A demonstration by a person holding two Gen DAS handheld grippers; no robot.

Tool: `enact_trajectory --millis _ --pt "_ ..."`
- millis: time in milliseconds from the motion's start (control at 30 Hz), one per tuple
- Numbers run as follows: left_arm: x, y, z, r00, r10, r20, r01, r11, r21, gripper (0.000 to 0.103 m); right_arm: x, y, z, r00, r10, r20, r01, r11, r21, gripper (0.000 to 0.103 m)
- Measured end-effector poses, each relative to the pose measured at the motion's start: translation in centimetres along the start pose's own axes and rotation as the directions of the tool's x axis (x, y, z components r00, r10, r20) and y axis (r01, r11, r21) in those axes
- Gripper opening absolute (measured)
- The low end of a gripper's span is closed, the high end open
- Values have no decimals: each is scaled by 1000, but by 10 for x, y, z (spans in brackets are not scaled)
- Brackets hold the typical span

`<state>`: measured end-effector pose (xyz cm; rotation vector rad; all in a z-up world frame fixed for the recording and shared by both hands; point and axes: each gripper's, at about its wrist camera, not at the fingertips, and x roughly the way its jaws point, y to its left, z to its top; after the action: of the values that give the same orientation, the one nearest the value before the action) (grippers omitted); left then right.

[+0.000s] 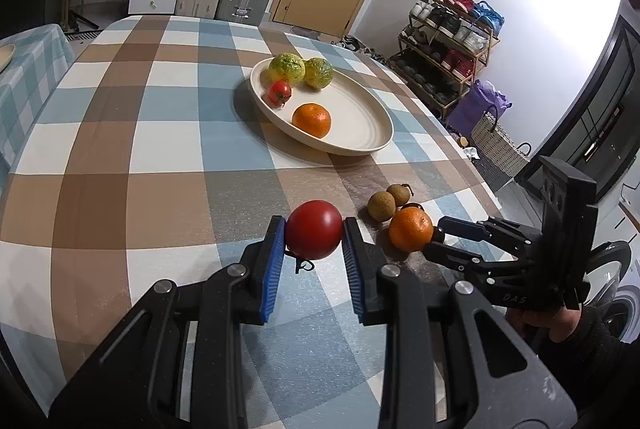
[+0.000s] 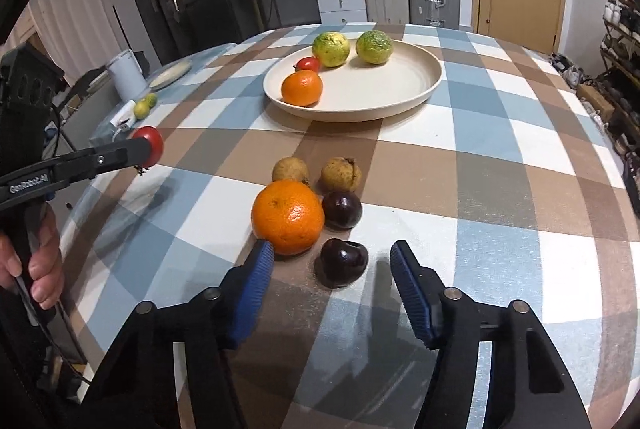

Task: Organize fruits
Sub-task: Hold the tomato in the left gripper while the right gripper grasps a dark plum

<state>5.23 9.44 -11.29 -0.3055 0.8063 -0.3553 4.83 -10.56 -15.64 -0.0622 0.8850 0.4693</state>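
Observation:
My left gripper is shut on a red tomato and holds it above the checked tablecloth; the tomato also shows in the right wrist view. My right gripper is open, low over the table, with a dark plum between its fingers and an orange by the left finger. A second plum and two brown longans lie just beyond. A cream plate farther back holds two green-yellow citrus fruits, a small tomato and an orange.
The table's right edge drops toward a shoe rack and a woven basket. A side table on the left carries a white canister, a plate and small green fruits. Suitcases and drawers stand at the back wall.

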Motion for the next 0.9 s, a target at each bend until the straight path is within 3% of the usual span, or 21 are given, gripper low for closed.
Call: enact_trajectory --millis 400,633,900 --pt "5 0 2 1000 28 -9 -28 1000 3 26 -1 -9 -6 998 67 0 -67 998 20 45" --pt "10 -15 6 998 53 -22 -53 998 33 26 -3 -27 -8 992 124 26 -126 989 78 25" --pt "19 -37 20 997 75 -18 -74 995 66 26 -11 -35 -11 980 190 65 -196 975 104 25"
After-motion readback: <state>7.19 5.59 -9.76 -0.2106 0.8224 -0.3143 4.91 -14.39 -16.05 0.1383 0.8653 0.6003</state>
